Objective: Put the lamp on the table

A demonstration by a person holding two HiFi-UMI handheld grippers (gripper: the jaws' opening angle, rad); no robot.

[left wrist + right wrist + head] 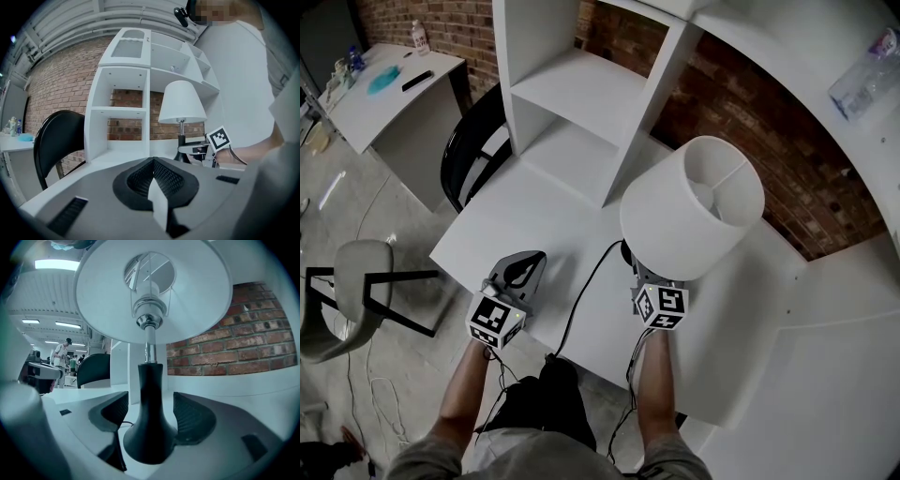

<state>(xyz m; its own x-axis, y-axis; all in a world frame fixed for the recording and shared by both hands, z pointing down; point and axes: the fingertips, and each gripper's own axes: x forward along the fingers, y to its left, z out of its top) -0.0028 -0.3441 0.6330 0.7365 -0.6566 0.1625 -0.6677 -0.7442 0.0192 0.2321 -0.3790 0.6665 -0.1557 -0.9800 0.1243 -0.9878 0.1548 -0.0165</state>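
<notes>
Right gripper (151, 413): your jaws stand apart, with one ribbed pad on each side of the lamp's (692, 208) black base (149, 437). There is a gap at the narrow neck on both sides, so you are not squeezing it. The flared foot overlaps the lower edge of the right pad, and you cannot tell whether they touch.
Lamp: it stands upright on the white table (534, 225), foot flat on the top. A metal stem (150, 345) rises from the base to the white shade (187, 296). In the head view the shade hangs over your right gripper and hides its jaws.
Left gripper (153, 180): your jaws are closed together with nothing between them. It sits to the left of the lamp, over the table near the front edge, apart from the base.
Cord (586, 291): black, it runs from the lamp's foot toward you and passes between your two grippers.
Shelf (581, 94): white and open-fronted, it stands on the table behind the lamp and to its left.
Wall (750, 122): red brick, behind the lamp.
Chair (473, 150): black, left of the lamp and past the shelf.
Side table (384, 94): white, far to the lamp's left, with small items on top.
</notes>
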